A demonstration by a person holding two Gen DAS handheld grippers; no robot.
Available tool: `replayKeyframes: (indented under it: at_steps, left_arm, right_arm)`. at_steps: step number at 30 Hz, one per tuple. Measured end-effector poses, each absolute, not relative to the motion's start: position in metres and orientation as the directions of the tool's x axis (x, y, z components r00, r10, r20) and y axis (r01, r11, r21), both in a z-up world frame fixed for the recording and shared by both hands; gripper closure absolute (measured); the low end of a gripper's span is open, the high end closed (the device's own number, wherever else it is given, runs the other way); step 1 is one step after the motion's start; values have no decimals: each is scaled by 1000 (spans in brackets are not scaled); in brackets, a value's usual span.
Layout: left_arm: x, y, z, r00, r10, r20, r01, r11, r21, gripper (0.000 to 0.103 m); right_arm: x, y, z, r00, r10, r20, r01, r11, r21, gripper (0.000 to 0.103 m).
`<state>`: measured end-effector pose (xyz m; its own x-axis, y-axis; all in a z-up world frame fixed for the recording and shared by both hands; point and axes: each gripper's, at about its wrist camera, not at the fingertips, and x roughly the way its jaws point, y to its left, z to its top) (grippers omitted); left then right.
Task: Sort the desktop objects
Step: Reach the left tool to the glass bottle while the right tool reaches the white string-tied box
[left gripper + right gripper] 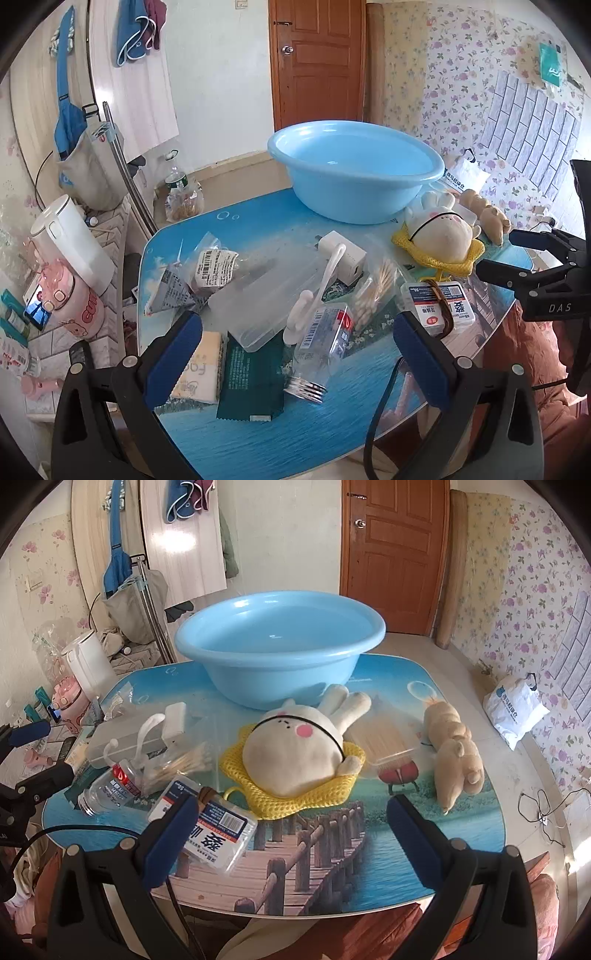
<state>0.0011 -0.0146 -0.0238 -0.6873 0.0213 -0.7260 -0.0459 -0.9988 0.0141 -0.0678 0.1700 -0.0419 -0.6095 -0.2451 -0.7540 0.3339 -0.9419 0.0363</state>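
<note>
Floral wallpaper, a brown panelled door point(391, 554) and a pale floor are seen behind a low table point(369, 849) whose top is printed with sea, sky and a wooden pier.

Items recorded on the table:
- Light blue basin point(280, 646), set at the far edge, upright, nothing visible inside.
- White plush rabbit point(295, 753), laid on a yellow mesh cloth point(266, 797) near the middle, just in front of the basin.
- Tan plush toy point(452, 753), laid lengthwise to the right of the rabbit, apart from it.
- Clear lidded tray of toothpicks point(380, 742), placed between the two plush toys.
- Clear box with a blue-and-white label point(210, 830), near the front edge, a brown hair tie laid over it.
- Bag of cotton swabs point(373, 295), beside the labelled box.
- Small clear bottle point(325, 343), tipped on its side, its threaded neck toward the front edge.
- Frosted plastic case point(258, 295), with a white charger and cable point(343, 254) resting on it.
- Dark green sachet point(251, 380) and a pale yellow packet point(201, 369), at the front left.
- Two crumpled wrappers with barcodes point(210, 266), at the far left.

Left gripper point(295, 354): held above the cluttered left part, angled downward, jaws spread wide, nothing gripped.

Right gripper point(291, 834): held over the front edge before the rabbit, angled downward, jaws spread wide, nothing gripped.
</note>
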Motion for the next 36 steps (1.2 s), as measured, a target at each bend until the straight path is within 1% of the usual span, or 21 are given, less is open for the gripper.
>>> replayKeyframes:
  at_steps: [8,19,24,36]
  left_arm:
    - [-3,-15,-33,-661,-18,-750,-24,-999,45,0]
    - [-6,-16,-37,-650,23,-760,-36,-999,1,0]
    - [-7,-15,-39,-646,14,-763,-36,-999,13,0]
    - [6,-31,-54,-641,27,-767,-34,-999,-7,0]
  right_arm:
    - [-70,173,-46,-595,-238,-768,328,-944,38,0]
    - [-74,177,-51,-585,-214,-782,311,-950,27,0]
    - [-75,178,-53,-583,-210,-785,308,-951,26,0]
    - [-73,182,-58,-568,-207,-796,298,-954,35,0]
